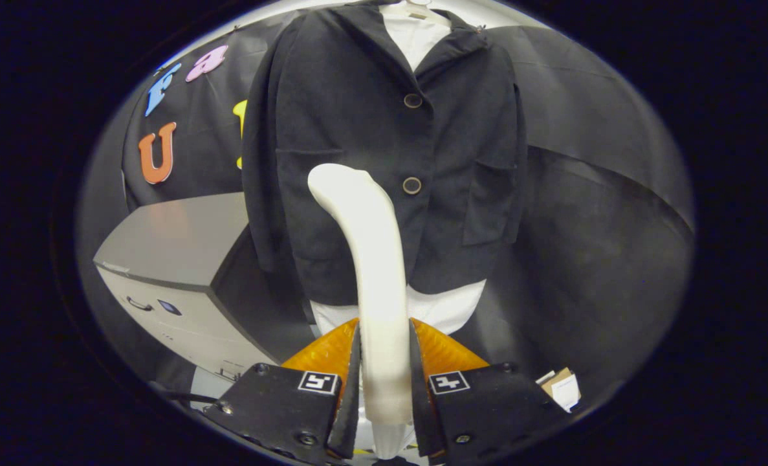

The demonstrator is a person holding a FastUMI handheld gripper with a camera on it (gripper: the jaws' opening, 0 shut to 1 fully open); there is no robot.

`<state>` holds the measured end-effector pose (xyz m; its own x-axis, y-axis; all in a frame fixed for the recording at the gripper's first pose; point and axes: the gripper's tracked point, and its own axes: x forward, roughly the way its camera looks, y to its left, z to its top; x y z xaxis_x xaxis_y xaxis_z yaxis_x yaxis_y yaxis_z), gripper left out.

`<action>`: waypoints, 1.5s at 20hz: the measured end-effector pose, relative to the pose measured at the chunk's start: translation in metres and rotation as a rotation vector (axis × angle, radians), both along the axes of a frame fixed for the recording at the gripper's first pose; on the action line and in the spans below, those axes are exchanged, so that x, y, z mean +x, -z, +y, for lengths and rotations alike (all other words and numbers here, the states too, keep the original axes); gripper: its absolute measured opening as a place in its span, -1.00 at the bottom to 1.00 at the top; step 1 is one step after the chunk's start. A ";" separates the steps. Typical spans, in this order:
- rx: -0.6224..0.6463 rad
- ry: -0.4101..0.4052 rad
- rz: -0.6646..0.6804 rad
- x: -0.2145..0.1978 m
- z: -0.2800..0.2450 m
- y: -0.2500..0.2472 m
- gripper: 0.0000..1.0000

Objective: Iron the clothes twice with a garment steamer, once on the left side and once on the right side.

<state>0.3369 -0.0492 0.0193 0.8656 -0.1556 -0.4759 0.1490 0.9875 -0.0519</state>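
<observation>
White plastic: garment steamer [372, 259], handle upright between the fingers, head bent left against the jacket's left front panel.
Gripper [384, 362]: both fingers pressed on the steamer handle.
Jacket [384, 149]: dark, two buttons, hanging beyond the fingers over a white shirt [416, 35].
Cabinet [176, 272]: grey, far left.

A cream-white garment steamer [371, 259] is seen before a plain black jacket [384, 149], on which two brown buttons [412, 185] are set. White cloth [416, 35] is shown at the jacket's collar and below its hem. Beside the jacket, a grey cabinet [176, 259] is seen.
</observation>
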 end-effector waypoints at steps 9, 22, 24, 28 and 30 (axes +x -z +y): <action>0.000 -0.012 0.097 -0.008 0.004 0.051 -0.24; 0.128 0.073 -0.061 -0.050 -0.064 -0.027 -0.24; 0.150 0.089 -0.100 -0.056 -0.079 -0.048 -0.24; 0.166 0.121 -0.199 -0.063 -0.111 -0.098 -0.24; 0.186 0.124 -0.248 -0.060 -0.121 -0.127 -0.24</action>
